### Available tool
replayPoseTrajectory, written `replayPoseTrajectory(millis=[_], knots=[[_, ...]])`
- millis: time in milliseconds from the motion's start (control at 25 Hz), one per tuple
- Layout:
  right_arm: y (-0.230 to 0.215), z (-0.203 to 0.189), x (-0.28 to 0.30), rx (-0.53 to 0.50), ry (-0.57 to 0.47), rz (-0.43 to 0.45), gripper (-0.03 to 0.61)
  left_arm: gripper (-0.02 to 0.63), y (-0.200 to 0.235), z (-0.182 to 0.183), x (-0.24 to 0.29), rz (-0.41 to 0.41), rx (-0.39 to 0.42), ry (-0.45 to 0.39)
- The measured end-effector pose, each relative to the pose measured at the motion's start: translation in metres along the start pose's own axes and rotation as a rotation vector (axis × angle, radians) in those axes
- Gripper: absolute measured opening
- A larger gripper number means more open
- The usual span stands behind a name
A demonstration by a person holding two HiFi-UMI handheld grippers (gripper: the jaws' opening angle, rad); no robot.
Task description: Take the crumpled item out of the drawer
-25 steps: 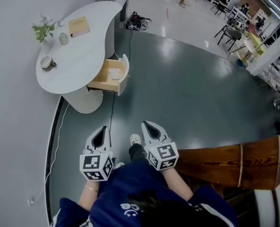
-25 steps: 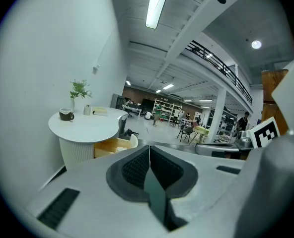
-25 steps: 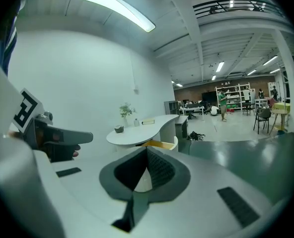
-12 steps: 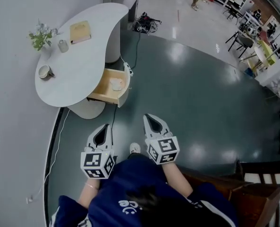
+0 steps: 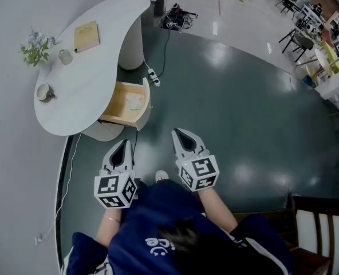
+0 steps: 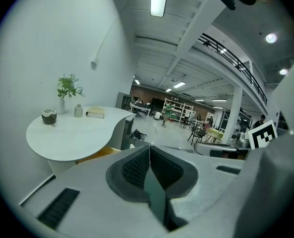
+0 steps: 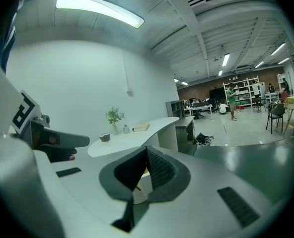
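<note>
A crumpled white item [image 5: 135, 101] lies in the open wooden drawer [image 5: 115, 110] under the white curved table [image 5: 95, 62]. Both grippers hang in front of my body over the dark floor, well short of the drawer. The left gripper [image 5: 123, 144] points toward the drawer's front with its jaws shut and empty. To its right, the right gripper [image 5: 177, 133] is also shut and holds nothing. In the left gripper view the closed gripper [image 6: 149, 151] faces the table [image 6: 72, 133]. The right gripper view shows its gripper [image 7: 146, 149] closed at the tips, with the table [image 7: 132, 135] beyond.
On the table stand a book [image 5: 87, 35], a cup [image 5: 43, 91], a small jar [image 5: 64, 56] and a plant [image 5: 35, 44]. A power strip [image 5: 153, 76] and its cable lie on the floor by the table's leg. A wooden chair [image 5: 321, 222] is at lower right. The wall runs along the left.
The view has shifted: the table and drawer now sit further left, and the wooden bench at right has left the picture. Both grippers stay shut and side by side.
</note>
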State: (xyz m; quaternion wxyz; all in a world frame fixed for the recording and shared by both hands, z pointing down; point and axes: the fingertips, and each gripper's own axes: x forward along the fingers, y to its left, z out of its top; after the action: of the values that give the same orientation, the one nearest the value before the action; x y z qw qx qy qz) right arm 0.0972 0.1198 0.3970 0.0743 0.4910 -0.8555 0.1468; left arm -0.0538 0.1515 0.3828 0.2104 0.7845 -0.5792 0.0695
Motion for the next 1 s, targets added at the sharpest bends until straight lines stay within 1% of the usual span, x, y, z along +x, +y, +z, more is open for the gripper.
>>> replayPoseTrajectory(millis=[200, 320, 600, 800, 920, 1000], knots=[[-0.019, -0.008, 0.0, 0.051, 0.013, -0.021, 0.008, 0.006, -0.002, -0.006, 0.016, 0.006, 0.005, 0.041], [-0.024, -0.016, 0.001, 0.067, 0.032, -0.03, 0.008, 0.006, -0.002, -0.007, 0.03, 0.0, 0.024, 0.06], [-0.04, -0.025, 0.017, 0.088, 0.077, -0.072, 0.008, 0.006, 0.016, -0.012, 0.075, -0.029, 0.043, 0.125], [-0.057, -0.023, 0.053, 0.094, 0.119, -0.104, 0.008, 0.006, 0.035, 0.001, 0.116, -0.045, 0.048, 0.147], [-0.062, -0.017, 0.081, 0.091, 0.132, -0.113, 0.008, 0.006, 0.054, 0.0, 0.141, -0.044, 0.045, 0.18], [-0.067, -0.014, 0.099, 0.087, 0.14, -0.122, 0.008, 0.006, 0.066, -0.001, 0.158, -0.033, 0.06, 0.201]])
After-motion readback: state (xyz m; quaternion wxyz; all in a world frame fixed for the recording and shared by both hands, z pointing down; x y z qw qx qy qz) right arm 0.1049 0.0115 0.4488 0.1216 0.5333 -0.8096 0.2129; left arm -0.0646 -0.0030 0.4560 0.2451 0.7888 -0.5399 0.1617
